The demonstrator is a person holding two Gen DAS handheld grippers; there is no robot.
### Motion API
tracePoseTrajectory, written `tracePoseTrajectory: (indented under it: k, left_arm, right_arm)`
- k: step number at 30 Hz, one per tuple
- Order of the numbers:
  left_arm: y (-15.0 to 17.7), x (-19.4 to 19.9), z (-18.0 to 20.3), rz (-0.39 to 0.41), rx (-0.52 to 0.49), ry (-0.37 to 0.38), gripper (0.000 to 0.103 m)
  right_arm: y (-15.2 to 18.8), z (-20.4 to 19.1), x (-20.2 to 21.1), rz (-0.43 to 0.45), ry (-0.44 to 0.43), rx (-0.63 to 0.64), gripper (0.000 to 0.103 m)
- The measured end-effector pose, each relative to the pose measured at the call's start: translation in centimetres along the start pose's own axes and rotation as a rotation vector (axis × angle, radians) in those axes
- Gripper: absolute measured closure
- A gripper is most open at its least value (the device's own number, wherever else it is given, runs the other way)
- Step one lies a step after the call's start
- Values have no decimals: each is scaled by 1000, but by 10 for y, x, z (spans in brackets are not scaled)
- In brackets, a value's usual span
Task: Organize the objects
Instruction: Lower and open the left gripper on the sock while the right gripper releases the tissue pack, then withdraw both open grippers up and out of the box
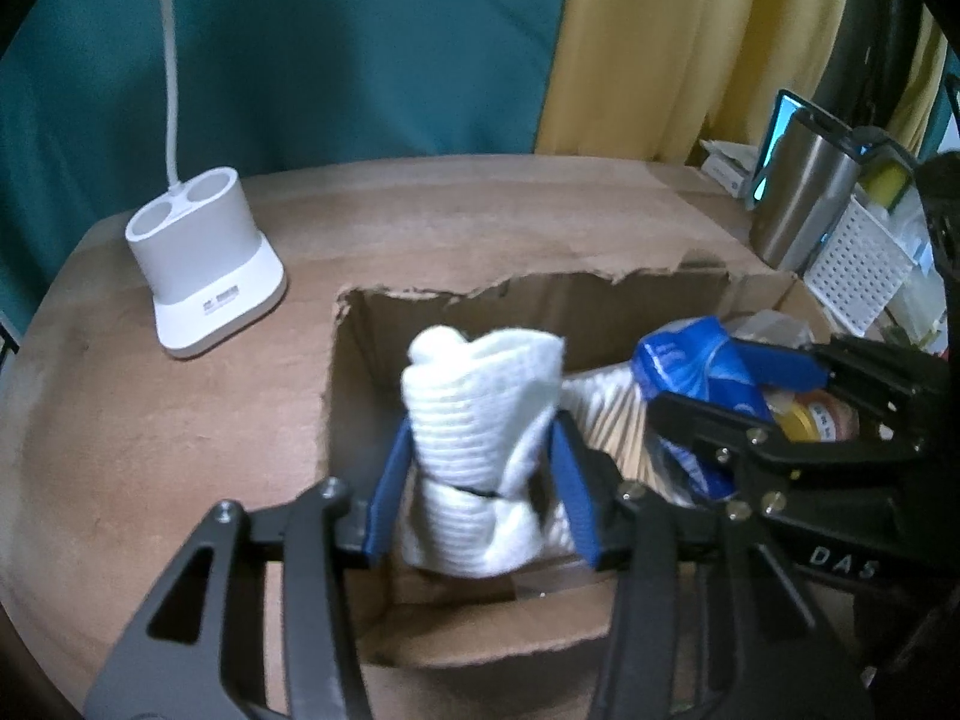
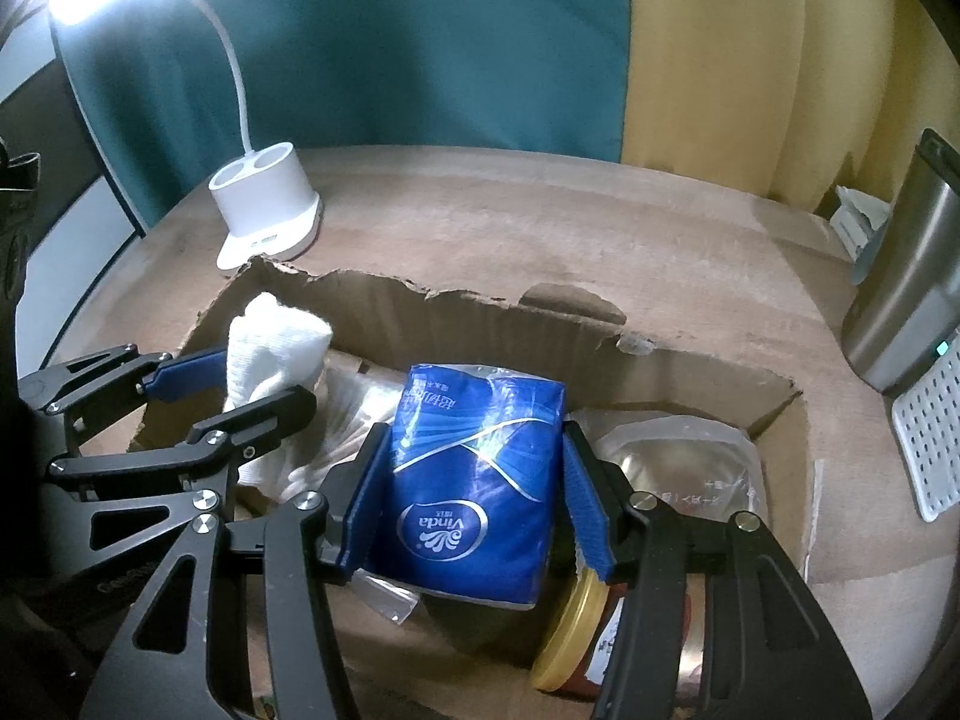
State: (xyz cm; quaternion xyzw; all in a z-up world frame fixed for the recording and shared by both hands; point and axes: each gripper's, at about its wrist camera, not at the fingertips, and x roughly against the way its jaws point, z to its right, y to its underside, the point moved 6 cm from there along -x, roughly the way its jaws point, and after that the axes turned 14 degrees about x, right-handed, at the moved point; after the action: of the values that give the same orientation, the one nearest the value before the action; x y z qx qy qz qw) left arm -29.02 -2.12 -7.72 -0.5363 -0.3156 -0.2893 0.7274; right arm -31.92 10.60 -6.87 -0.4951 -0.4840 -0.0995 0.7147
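Note:
A torn cardboard box [image 1: 540, 291] lies open on the wooden table [image 1: 150, 450]. A rolled white cloth [image 1: 474, 372], tied with a thin band, stands in the box's left end between the blue pads of my left gripper [image 1: 480, 426]. The cloth is slightly blurred, and a dark gap shows beside the right pad. My right gripper [image 2: 474, 429] is shut on a blue Vinda tissue pack [image 2: 474, 480], held upright over the middle of the box [image 2: 450, 324]. The right wrist view also shows the left gripper [image 2: 264, 381] around the cloth [image 2: 270, 330].
Inside the box lie a jar with a yellow lid [image 2: 576, 630], a clear plastic bag [image 2: 678, 468] and a packet of wooden sticks [image 1: 612, 414]. A white lamp base [image 1: 204, 264] stands at the back left. A steel tumbler [image 1: 798, 198] and a white perforated basket [image 1: 858, 270] stand at the right.

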Motion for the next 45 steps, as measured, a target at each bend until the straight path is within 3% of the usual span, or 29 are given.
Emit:
tracePoseTrajectory:
  k: [8,12,20,24,45]
  left_arm:
    - [4,12,1,12,20,11,50]
    - [2,21,-4,43,38,3,41]
    - [7,35,-6,58,44,12,39]
    - [7,44,-10,75,63,10,31]
    - [18,80,-8,123,62,41,30]
  right_arm:
    - [0,-5,9,3,9,-3,43]
    - [1,-6,15,15,18,-8,38]
    - [4,-11,28,31,31,-8,34]
    - [5,-14,35,38,40,-7,32]
    - [12,-29,67,76,75,12,28]
